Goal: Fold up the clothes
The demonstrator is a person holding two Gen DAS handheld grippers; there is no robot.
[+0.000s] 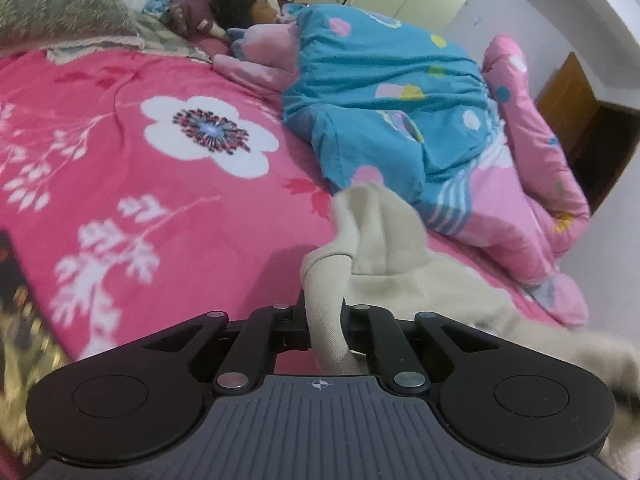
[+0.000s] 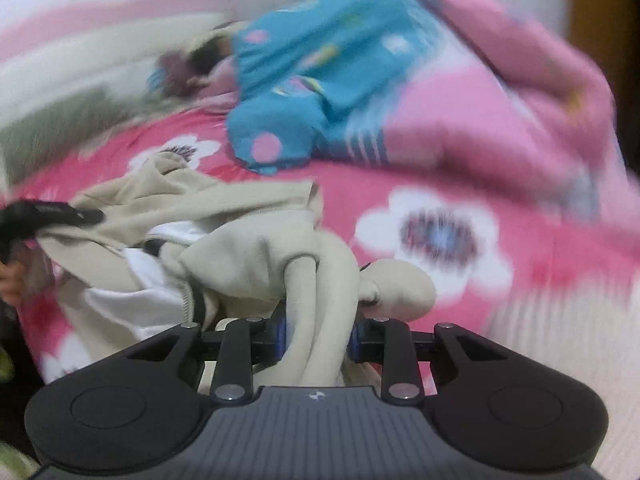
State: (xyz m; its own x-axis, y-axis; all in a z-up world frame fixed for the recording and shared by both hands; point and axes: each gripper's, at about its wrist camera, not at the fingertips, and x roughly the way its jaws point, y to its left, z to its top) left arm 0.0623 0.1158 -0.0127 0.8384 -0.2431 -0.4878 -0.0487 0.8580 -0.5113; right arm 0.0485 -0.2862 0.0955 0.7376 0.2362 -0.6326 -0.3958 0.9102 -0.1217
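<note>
The cream fleece hooded garment [image 2: 256, 248] hangs bunched between your two grippers, lifted partly off the bed. Your left gripper [image 1: 325, 330] has its jaws pinched narrow on a thin strip of the cloth; your right gripper [image 2: 320, 340] has its jaws clamped around a thicker roll of it. Beyond lies the pink flowered bedspread [image 1: 168, 184], the garment's loose end touching it. Further off, a person sleeps under a blue and pink patterned quilt [image 1: 384, 92], just beside the cloth. I judge the risks to be these: the thin strip may slip from your left jaws, and a wide swing may drag fabric over the quilt and disturb the sleeper.
</note>
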